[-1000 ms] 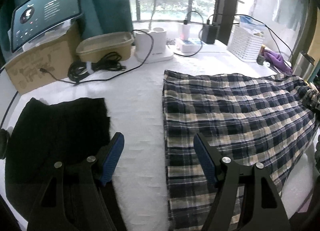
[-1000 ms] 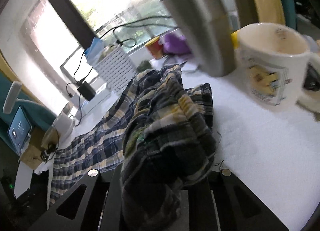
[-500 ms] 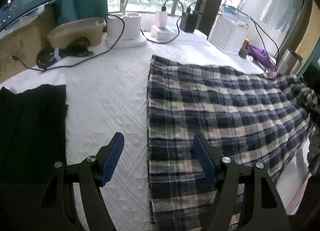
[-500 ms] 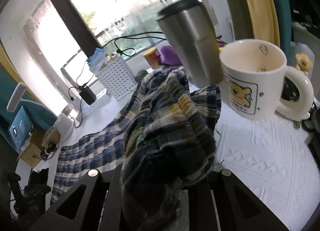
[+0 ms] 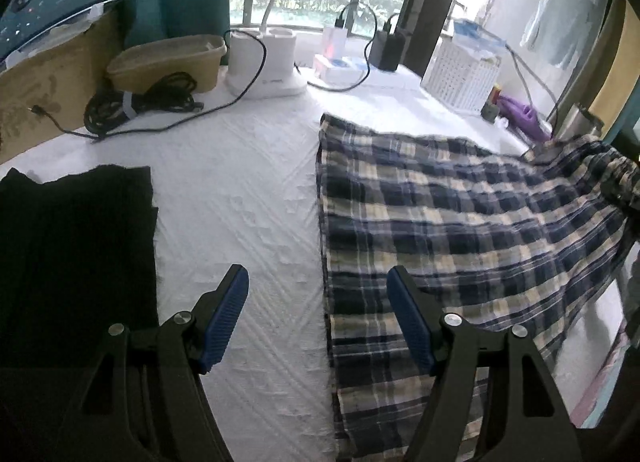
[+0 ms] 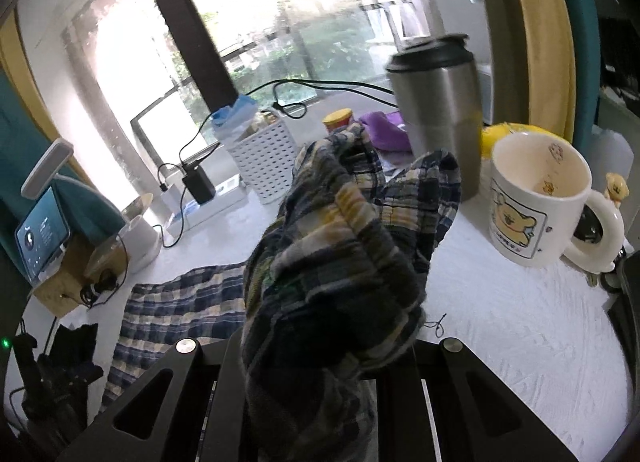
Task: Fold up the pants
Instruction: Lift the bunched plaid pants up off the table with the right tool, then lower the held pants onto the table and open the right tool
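Plaid pants (image 5: 460, 222) in navy, cream and white lie spread over the right half of the white table cover (image 5: 240, 190). Their far right end is lifted off the table. My left gripper (image 5: 318, 310) hovers open above the pants' left hem edge, its blue pads (image 5: 224, 314) holding nothing. In the right wrist view my right gripper (image 6: 316, 358) is shut on the bunched elastic waistband of the plaid pants (image 6: 332, 254), held up above the table, and the cloth hides its fingertips.
A folded black garment (image 5: 76, 246) lies at the left. Along the window stand a cardboard box (image 5: 44, 82), a beige container (image 5: 168, 62), coiled cables (image 5: 140, 102), white chargers (image 5: 264, 66) and a white basket (image 5: 460, 74). A steel tumbler (image 6: 440, 110) and a bear mug (image 6: 536, 202) stand close behind the lifted waistband.
My right gripper has risen with the waistband, so the mug and tumbler now sit lower and farther off. The left wrist view swung right, then back; its jaws stayed open.
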Tool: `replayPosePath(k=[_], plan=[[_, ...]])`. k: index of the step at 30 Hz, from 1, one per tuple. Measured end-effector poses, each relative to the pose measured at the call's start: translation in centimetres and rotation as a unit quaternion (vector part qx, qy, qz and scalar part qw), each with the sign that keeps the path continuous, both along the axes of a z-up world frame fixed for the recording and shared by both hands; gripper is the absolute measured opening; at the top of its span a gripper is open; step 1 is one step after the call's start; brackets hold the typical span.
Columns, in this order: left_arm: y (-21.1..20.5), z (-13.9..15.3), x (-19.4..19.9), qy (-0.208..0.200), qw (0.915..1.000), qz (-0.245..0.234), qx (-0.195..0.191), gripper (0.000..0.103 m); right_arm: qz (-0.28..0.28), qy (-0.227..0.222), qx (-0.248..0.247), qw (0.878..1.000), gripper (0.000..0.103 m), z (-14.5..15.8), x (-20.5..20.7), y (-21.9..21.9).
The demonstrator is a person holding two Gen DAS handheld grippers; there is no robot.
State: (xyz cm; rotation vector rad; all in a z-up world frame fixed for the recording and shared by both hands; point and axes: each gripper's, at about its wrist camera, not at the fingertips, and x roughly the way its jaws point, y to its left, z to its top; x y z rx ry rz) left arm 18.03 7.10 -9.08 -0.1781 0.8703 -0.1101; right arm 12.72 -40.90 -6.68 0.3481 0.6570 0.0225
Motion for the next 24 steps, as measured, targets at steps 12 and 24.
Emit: replayPosePath(k=[12, 24], plan=[[2.2, 1.2, -0.6, -0.021, 0.9992, 0.008, -0.035, 0.072, 0.042, 0.002, -0.036, 0.998, 0.014, 1.5, 1.7, 6.3], [4.1, 0.5, -1.1, -0.029, 0.9984, 0.022, -0.042, 0.072, 0.069, 0.015, -0.063, 0.996, 0.014, 1.9, 3.5, 10.8]])
